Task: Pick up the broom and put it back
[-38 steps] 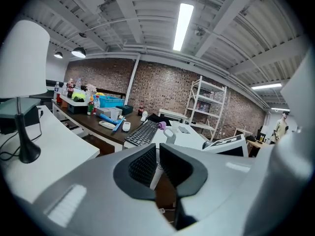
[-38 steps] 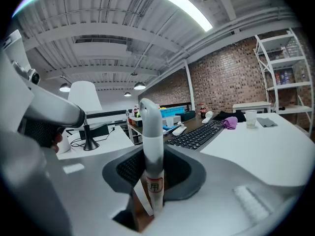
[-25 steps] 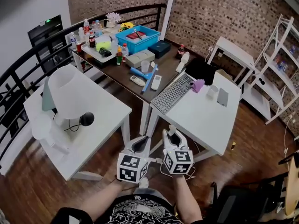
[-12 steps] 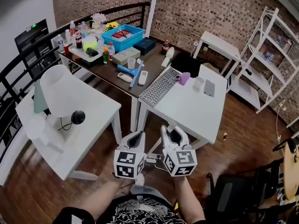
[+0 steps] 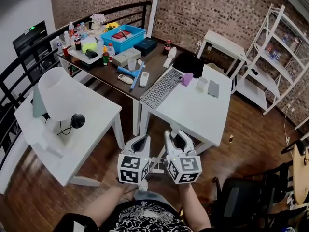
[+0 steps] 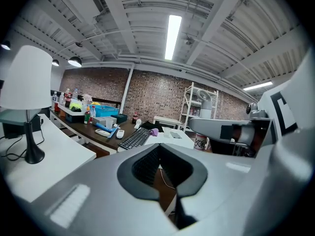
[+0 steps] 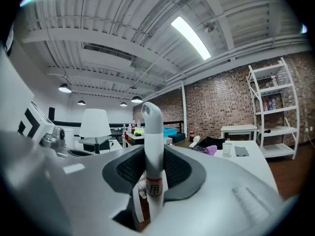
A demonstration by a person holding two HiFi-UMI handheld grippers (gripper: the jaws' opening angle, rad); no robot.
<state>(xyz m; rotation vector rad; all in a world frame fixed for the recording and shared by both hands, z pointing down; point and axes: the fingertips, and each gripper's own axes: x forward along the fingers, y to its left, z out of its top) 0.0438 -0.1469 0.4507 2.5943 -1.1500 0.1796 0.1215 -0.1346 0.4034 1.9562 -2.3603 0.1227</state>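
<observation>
Closest in, the right gripper (image 5: 179,138) is clamped on the white broom handle (image 7: 151,146), which stands upright between its pads with the hooked tip poking above them; the left gripper (image 6: 158,165) just beside it has its jaws together on nothing; the brush end is somewhere below the hands, I think, but I can't really make it out from the head view. Compared with a second ago the grip looks the same, but the whole room has slid in the head view and the handle seems carried a bit higher; so the pick-up part looks done and we're in the carry bit now. Past the hands is the white desk (image 5: 193,115) with the keyboard (image 5: 161,88), then the lamp (image 5: 55,93) off to the left, the cluttered brown table (image 5: 154,62) with the blue bin (image 5: 120,35), and the white shelf (image 5: 285,57) by the brick wall (image 5: 203,8); no obvious broom spot in sight yet, so finding that is probably next.
</observation>
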